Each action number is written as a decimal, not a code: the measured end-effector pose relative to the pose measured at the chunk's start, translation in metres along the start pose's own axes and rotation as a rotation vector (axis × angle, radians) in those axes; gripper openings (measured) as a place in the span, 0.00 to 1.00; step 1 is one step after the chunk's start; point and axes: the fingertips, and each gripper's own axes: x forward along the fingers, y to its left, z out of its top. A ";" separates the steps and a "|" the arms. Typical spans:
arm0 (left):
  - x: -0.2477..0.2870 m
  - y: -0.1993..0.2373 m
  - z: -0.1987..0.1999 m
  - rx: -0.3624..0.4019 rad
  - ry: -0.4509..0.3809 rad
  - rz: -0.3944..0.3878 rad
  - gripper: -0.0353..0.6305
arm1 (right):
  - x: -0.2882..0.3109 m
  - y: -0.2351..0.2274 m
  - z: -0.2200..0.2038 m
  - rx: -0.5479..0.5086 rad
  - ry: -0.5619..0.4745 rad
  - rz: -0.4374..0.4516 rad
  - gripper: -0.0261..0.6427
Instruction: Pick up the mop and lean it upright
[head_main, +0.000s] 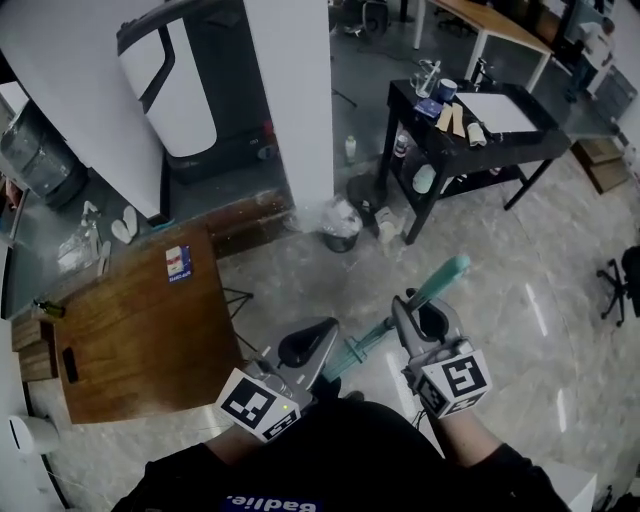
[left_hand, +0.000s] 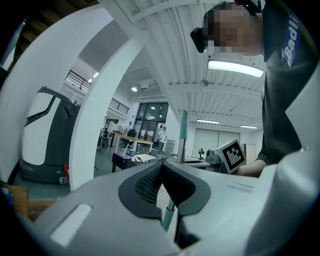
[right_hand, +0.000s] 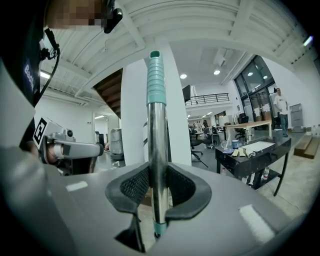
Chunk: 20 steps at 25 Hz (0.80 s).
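The person holds a mop with a chrome pole and a ribbed teal handle grip (head_main: 447, 277) in both tools, out in front of the body over a pale marbled floor (head_main: 530, 300). The right gripper (head_main: 428, 312) is clamped on the pole. In the right gripper view its black textured pads (right_hand: 131, 187) press against either side of the chrome tube, and the teal grip (right_hand: 155, 80) rises straight above the right gripper (right_hand: 155, 175). The left gripper (head_main: 318, 340) sits lower on the same pole, just beside the right one and nearer the person. In the left gripper view the tips of the left gripper (left_hand: 161, 167) meet, a teal and metal stretch of the pole is caught in the gap below them, and the upper end of the mop (left_hand: 184, 132) stands upright beyond the jaws. In the head view the pole slants from the left gripper up and to the right through the right gripper, with the teal grip at the far end. Its lower end is hidden behind the grippers and the person's dark sleeves. A brown wooden table (head_main: 140, 330) stands to the left. A white square pillar (head_main: 300, 100) is ahead, with a bin lined with clear plastic (head_main: 342, 225) at its foot. A black metal bench (head_main: 470, 150) carrying small items lies beyond to the right.
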 end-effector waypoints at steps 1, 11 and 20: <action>0.006 0.010 0.001 -0.007 -0.010 -0.005 0.08 | 0.010 -0.006 0.000 -0.002 0.009 -0.008 0.19; 0.046 0.126 0.013 -0.083 -0.047 0.002 0.08 | 0.123 -0.064 -0.017 -0.024 0.145 -0.081 0.19; 0.070 0.194 0.021 -0.072 -0.038 0.188 0.08 | 0.217 -0.106 -0.056 0.003 0.271 0.029 0.19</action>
